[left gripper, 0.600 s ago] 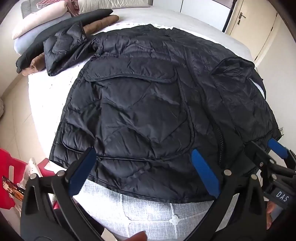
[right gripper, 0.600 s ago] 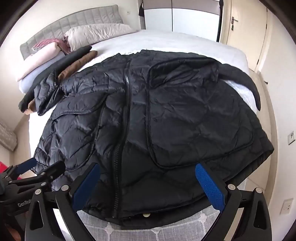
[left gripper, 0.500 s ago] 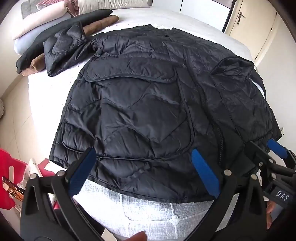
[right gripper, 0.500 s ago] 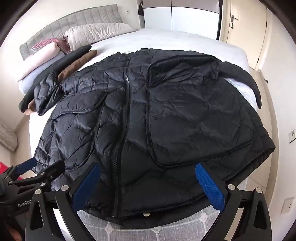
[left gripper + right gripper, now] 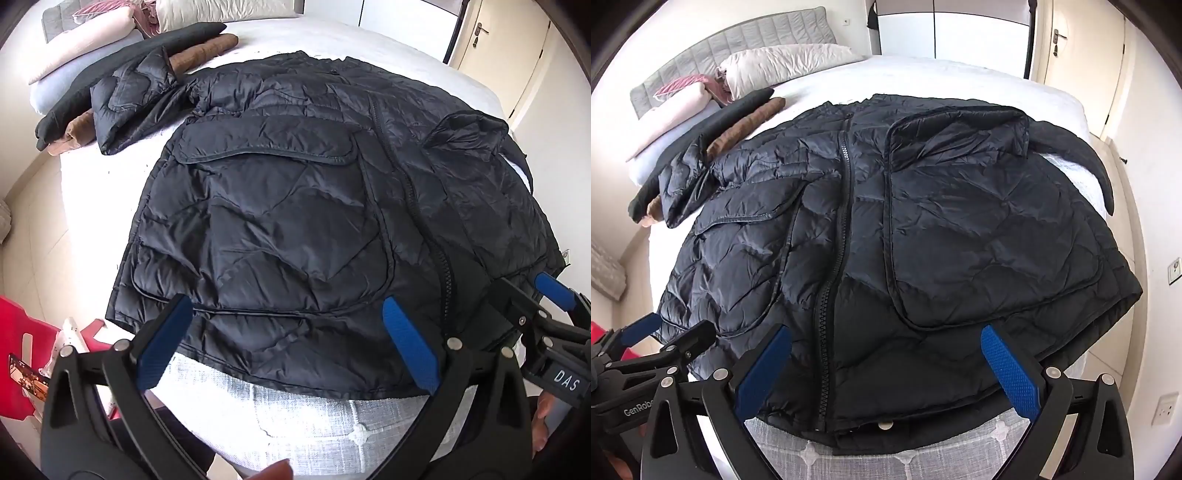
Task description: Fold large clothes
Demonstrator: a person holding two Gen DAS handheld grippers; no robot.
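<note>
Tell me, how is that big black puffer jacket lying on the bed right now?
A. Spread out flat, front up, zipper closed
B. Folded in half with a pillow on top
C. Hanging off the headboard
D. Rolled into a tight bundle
A: the black jacket lies spread over the white bed with its zipper running closed down the middle and both pockets facing up.

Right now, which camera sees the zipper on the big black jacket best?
The right wrist view. The zipper runs down the middle of the black puffer jacket, visible nearly from collar to hem. In the left wrist view the zipper sits off to the right, and its lower end goes behind the left gripper.
</note>
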